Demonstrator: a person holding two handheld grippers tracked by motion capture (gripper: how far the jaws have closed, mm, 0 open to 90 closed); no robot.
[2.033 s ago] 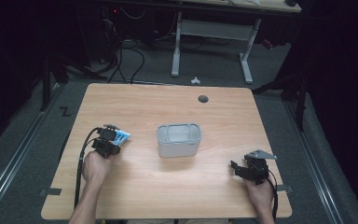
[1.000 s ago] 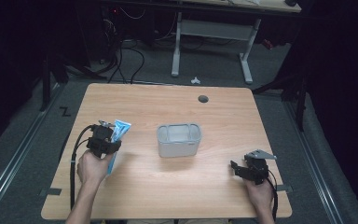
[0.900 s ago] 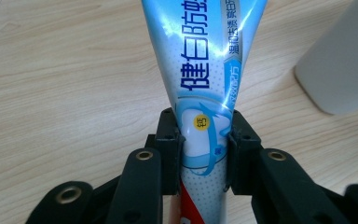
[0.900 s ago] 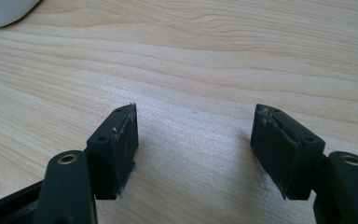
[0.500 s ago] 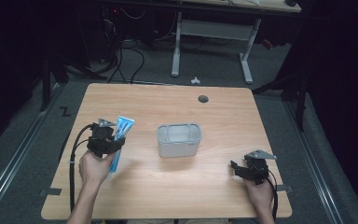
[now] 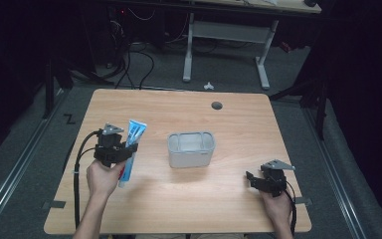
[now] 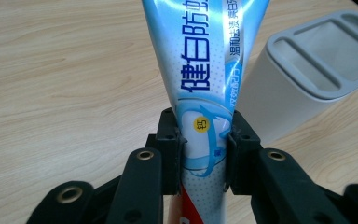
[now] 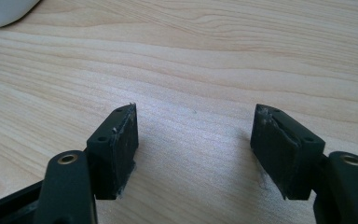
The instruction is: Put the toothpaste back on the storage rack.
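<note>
- Left gripper [image 6: 124,149]: at about nine o'clock on the worktop [image 6: 179,209], held in the person's left hand [image 6: 102,177]. Its fingers [image 7: 170,154] are pinching a blue-and-white toothpaste tube [image 6: 131,149] across its lower body; in the left gripper view the pads press both sides of the tube [image 7: 205,93], whose flat crimped end fans out away from the camera.
- The tube looks lifted off the wood and tilted, crimp toward twelve o'clock, though from the high view I cannot be sure its lower end is clear of the surface.
- Centre: a grey holder [image 6: 191,148] with slotted compartments in its top stands just to the three o'clock side of the tube, apart from it. The left gripper view shows the holder [image 7: 307,79] close behind the tube.
- Right gripper [image 6: 258,181]: near four o'clock, resting low by the worktop edge in the right hand [image 6: 278,206]; its fingers [image 8: 116,144] are spread wide with only bare wood between them.
- Step in hand, as I judge it: carrying the grasped tube toward the holder.
- Next move calls for swinging the tube toward three o'clock, lining it up over one slot, then lowering before letting go.
</note>
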